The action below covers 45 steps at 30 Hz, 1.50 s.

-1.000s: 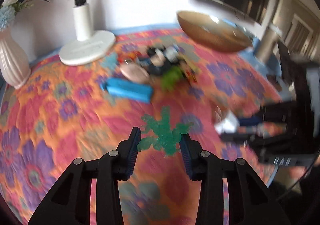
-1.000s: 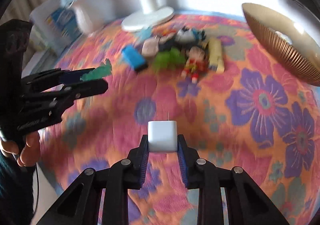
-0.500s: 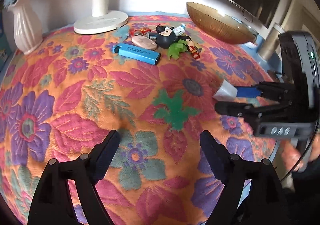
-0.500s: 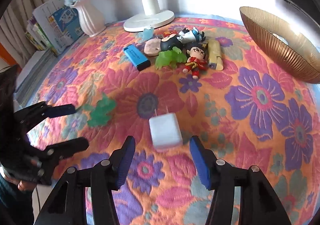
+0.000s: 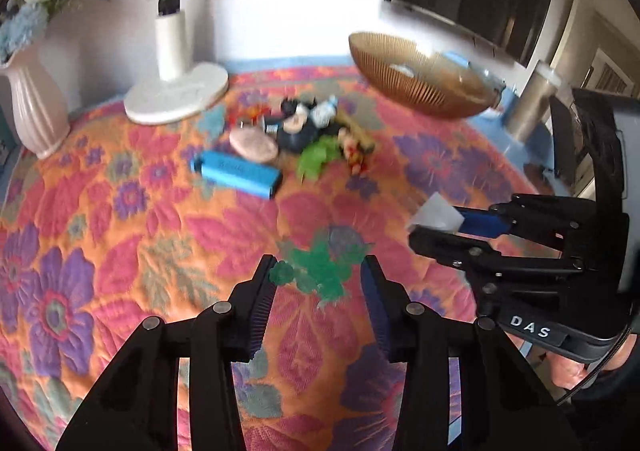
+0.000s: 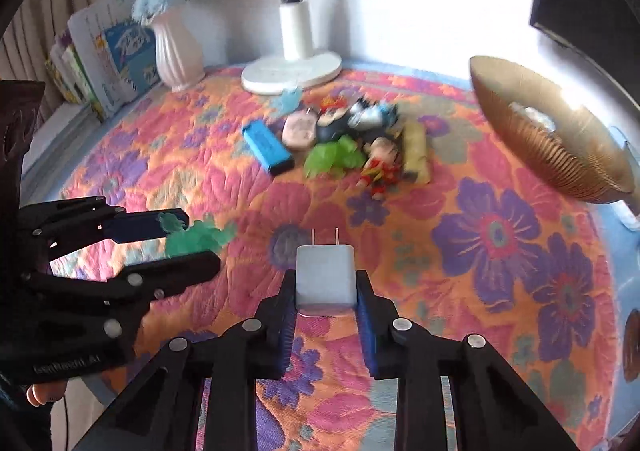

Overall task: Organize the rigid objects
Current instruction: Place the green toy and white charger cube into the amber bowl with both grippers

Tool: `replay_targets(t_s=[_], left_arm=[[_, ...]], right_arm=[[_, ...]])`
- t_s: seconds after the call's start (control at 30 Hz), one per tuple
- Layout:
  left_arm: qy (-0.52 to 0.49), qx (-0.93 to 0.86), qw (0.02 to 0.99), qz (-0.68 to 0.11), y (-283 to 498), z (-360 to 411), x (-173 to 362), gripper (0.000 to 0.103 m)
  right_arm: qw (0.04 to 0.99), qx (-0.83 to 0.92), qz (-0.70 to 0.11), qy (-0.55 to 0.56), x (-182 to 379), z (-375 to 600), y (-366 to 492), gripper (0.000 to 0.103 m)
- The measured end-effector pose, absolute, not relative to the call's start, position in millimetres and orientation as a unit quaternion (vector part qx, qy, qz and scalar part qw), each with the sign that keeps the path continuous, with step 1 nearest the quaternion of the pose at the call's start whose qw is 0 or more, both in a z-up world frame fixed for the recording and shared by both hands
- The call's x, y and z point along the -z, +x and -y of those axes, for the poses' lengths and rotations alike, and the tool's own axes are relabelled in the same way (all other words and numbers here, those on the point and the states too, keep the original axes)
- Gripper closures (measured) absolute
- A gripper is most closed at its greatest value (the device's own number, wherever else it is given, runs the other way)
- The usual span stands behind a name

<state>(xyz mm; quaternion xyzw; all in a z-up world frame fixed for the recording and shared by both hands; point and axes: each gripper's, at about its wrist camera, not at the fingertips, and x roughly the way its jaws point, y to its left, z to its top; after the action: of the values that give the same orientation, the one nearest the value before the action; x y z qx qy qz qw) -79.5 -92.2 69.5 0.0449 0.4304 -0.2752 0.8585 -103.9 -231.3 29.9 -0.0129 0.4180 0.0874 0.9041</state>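
Now both grippers have re-clamped after opening: the left gripper (image 5: 318,283) closing on the green leaf toy (image 5: 316,271), the right gripper (image 6: 325,291) gripping the white charger (image 6: 325,275), so both look ready for the gold bowl (image 6: 560,155) at right.

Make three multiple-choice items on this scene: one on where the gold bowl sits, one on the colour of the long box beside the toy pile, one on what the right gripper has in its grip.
1. Where is the gold ribbed bowl?
A. by the table's right edge, seen from the right wrist
B. in front of the vase
C. under the lamp base

2. What colour is the long box beside the toy pile?
A. red
B. blue
C. white

3. What does the right gripper grip?
A. nothing
B. a green leaf-shaped piece
C. a white plug adapter

Answers: 1 A, the bowl stands far right, away from the vase and lamp base. 2 B, its top is bright blue. 3 C, the white plug adapter sits pinched between both pads, prongs pointing forward.
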Motion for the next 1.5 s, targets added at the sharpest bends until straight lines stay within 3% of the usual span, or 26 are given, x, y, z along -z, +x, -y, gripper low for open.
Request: replay_targets(t_s=[0.27, 0.57, 1.03, 1.07, 1.1, 1.13, 1.17, 1.33, 1.4, 1.5], left_arm=[[0.094, 0.319, 0.868, -0.369, -74, 149, -120, 0.063], [0.088, 0.381, 0.858, -0.332, -13, 255, -168, 0.063], [0.037, 0.361, 0.845, -0.393, 43, 309, -125, 0.062], [0.038, 0.357, 0.848, -0.390, 45, 310, -124, 0.061], [0.037, 0.356, 0.851, -0.386, 46, 310, -125, 0.052], [0.035, 0.351, 0.855, -0.381, 47, 310, -126, 0.042], [0.031, 0.346, 0.858, -0.379, 48, 308, -128, 0.023], [-0.003, 0.351, 0.866, -0.357, 36, 268, -150, 0.022], [-0.010, 0.337, 0.878, -0.341, 22, 241, -162, 0.022], [-0.023, 0.315, 0.891, -0.325, -1, 198, -178, 0.022]], right_arm=[[0.933, -0.025, -0.358, 0.035, -86, 301, -113, 0.077], [0.938, 0.070, -0.315, 0.126, -142, 424, -99, 0.077], [0.912, 0.097, -0.363, 0.165, -109, 460, -49, 0.077], [0.911, 0.097, -0.364, 0.166, -108, 462, -46, 0.077], [0.912, 0.099, -0.363, 0.163, -107, 463, -44, 0.077], [0.914, 0.102, -0.360, 0.158, -107, 465, -40, 0.077], [0.914, 0.109, -0.361, 0.151, -107, 466, -38, 0.074], [0.916, 0.121, -0.346, 0.160, -121, 467, -59, 0.070], [0.919, 0.117, -0.338, 0.165, -128, 459, -71, 0.058], [0.928, 0.093, -0.328, 0.153, -139, 433, -86, 0.056]])
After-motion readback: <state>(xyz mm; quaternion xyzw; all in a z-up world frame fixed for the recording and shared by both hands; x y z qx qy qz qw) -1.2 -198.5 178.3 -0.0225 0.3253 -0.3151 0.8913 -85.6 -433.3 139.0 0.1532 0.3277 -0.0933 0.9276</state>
